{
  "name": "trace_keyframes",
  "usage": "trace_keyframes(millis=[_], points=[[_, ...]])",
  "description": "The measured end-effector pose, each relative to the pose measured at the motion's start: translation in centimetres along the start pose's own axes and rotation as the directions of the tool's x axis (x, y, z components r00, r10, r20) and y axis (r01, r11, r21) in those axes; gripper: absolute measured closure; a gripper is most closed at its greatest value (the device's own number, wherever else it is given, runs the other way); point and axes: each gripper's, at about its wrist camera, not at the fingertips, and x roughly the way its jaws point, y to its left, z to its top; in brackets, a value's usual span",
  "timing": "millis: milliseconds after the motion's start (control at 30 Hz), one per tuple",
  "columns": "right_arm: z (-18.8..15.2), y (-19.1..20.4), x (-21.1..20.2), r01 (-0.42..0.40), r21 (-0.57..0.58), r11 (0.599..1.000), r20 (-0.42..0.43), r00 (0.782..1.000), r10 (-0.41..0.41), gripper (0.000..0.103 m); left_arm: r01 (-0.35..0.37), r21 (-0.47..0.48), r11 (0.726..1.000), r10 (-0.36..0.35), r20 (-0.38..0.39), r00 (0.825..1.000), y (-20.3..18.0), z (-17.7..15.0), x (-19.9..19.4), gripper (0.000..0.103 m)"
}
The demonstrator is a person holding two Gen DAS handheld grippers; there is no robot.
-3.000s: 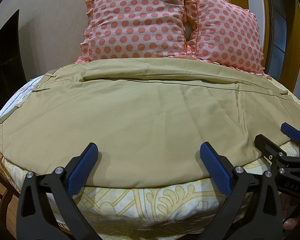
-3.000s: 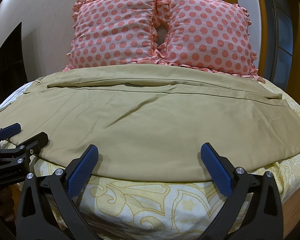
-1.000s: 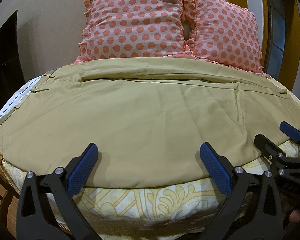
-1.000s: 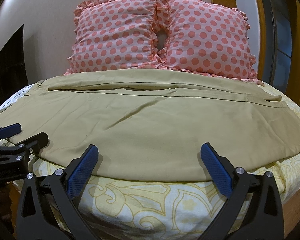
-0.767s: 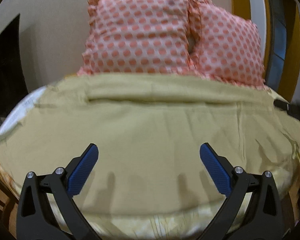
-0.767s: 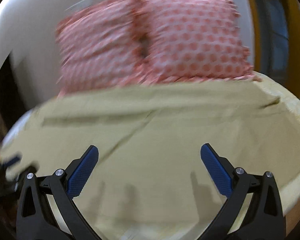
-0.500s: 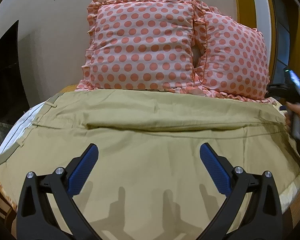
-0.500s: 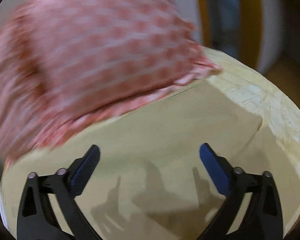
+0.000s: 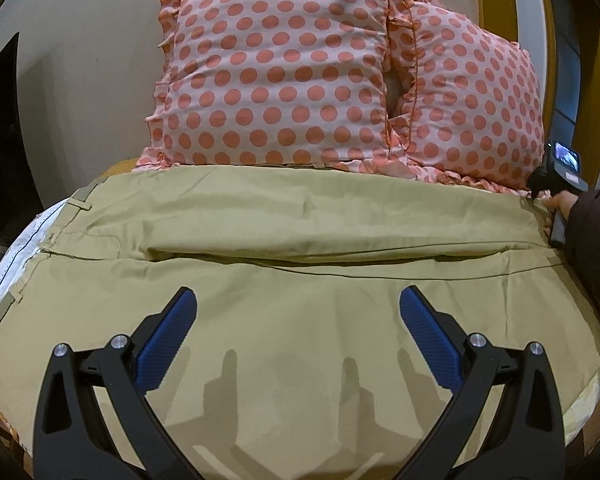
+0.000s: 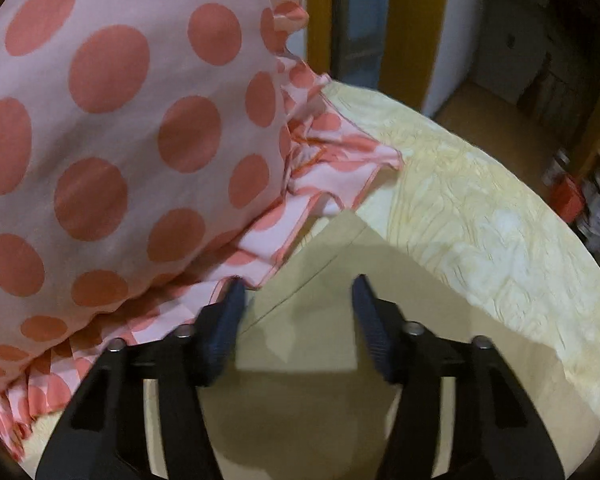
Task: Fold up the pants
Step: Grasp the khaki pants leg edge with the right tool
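Note:
Khaki pants (image 9: 300, 280) lie spread across the bed, waistband at the left, legs running right, the far leg next to the pillows. My left gripper (image 9: 298, 312) is open and empty, low over the near leg. My right gripper (image 10: 298, 292) is open, jaws partly narrowed, hovering over the far leg's hem corner (image 10: 340, 224) beside the pillow frill. It also shows in the left wrist view (image 9: 556, 184) at the far right, held in a hand.
Two pink polka-dot pillows (image 9: 284, 68) stand against the wall behind the pants. The yellow patterned bedsheet (image 10: 480, 208) runs to the bed's right edge, with wooden door frames (image 10: 408, 20) and floor beyond. A dark opening (image 9: 0, 128) lies at the left.
Both grippers moved forward from the bed's near edge. The right one swung far right to the hem corner by the pillows and narrowed its jaws. The left one advanced over the near leg.

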Motion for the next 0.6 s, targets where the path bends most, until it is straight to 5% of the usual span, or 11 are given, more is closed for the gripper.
trace_keyframes(millis=[33, 133, 267, 400, 600], points=[[0.0, -1.0, 0.2, -0.050, 0.023, 0.998, -0.001, 0.999, 0.050, 0.088, 0.002, -0.003, 1.000, -0.002, 0.000, 1.000, 0.0, 0.0, 0.0, 0.002], [0.2, -4.7, 0.5, -0.216, 0.111, 0.970, -0.004, 0.976, 0.218, 0.097, 0.010, -0.011, 1.000, -0.010, 0.005, 1.000, 0.2, 0.0, -0.5, 0.002], [-2.9, -10.9, -3.9, -0.478, 0.191, 0.857, 0.121, 0.878, 0.462, 0.098, 0.016, -0.029, 0.999, -0.015, 0.049, 0.999, 1.1, 0.3, -2.0, 0.002], [-8.2, -17.7, -9.4, -0.624, 0.270, 0.733, 0.194, 0.781, 0.594, 0.098, -0.011, -0.049, 0.999, 0.015, 0.080, 0.997, 2.3, 0.7, -3.3, 0.002], [-14.0, -21.3, -8.9, -0.575, 0.419, 0.703, 0.007, 0.776, 0.631, 0.090, -0.049, -0.052, 0.997, 0.054, 0.105, 0.993, 3.2, 2.4, -3.8, 0.002]])
